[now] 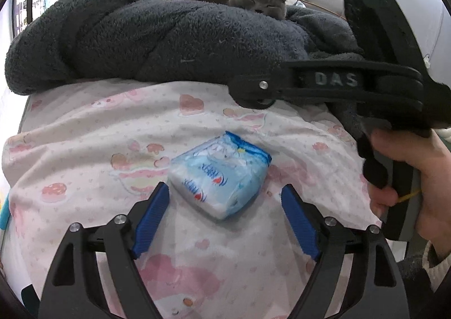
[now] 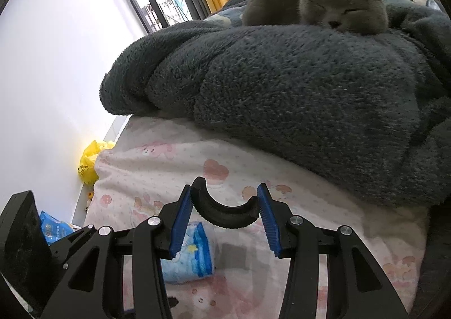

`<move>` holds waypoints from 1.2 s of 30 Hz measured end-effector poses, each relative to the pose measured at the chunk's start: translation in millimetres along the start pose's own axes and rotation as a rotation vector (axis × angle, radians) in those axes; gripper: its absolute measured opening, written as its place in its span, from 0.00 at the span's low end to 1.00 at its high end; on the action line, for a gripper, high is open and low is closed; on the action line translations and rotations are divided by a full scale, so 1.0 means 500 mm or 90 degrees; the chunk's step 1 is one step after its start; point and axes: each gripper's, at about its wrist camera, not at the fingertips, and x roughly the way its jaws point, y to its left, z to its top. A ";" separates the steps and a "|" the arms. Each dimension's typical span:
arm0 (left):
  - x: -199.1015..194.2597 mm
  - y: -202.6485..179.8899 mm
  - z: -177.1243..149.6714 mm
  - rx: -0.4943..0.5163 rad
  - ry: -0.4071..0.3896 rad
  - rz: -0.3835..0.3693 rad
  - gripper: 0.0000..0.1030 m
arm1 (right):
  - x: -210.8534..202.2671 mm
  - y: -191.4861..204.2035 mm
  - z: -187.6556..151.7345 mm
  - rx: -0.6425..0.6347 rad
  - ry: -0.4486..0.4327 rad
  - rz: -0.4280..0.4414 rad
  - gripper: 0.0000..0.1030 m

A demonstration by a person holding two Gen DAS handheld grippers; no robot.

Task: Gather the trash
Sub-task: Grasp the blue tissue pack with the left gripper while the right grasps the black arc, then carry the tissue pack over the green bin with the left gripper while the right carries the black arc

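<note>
Left gripper (image 1: pixel 225 192) hangs over the bed with its blue pads spread wide; nothing is between them yet. Just beyond the fingertips lies the tissue packet (image 1: pixel 218 178), a small blue-and-white plastic-wrapped pack, flat on the pink printed bedsheet (image 1: pixel 84 133), roughly mid-width of the bed and nearer its foot edge than the heaped grey blanket (image 1: pixel 141 42).

Right gripper (image 2: pixel 225 206) is pinched onto a black curved piece (image 2: pixel 225 213), a half-ring clamped end to end between its pads.

Handling, judged: the packet looks light and soft, partly emptied, with a slick crinkly film that will dent under pressure and may slide on the pads. Best hold is probably across its short width at the fuller middle, not on the torn blue end flap. The sheet is loose, so a low approach could catch cloth along with it.

A grey cat (image 2: pixel 338 3) lies asleep on the blanket, well apart. A yellow bag (image 2: pixel 90 161) sits off the bed's far-left corner.
</note>
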 end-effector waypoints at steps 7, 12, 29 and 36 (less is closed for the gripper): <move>0.023 -0.011 0.018 -0.020 0.000 0.002 0.92 | -0.029 -0.022 -0.007 0.003 -0.012 -0.001 0.46; 0.043 -0.019 0.026 -0.020 0.010 0.011 0.93 | -0.043 -0.033 -0.013 0.006 -0.016 -0.003 0.46; 0.097 -0.066 0.043 0.019 0.026 0.039 0.85 | -0.065 -0.061 -0.026 0.015 -0.022 -0.006 0.46; 0.069 -0.068 0.037 0.018 0.010 0.021 0.80 | -0.073 -0.038 -0.018 0.013 -0.031 -0.015 0.46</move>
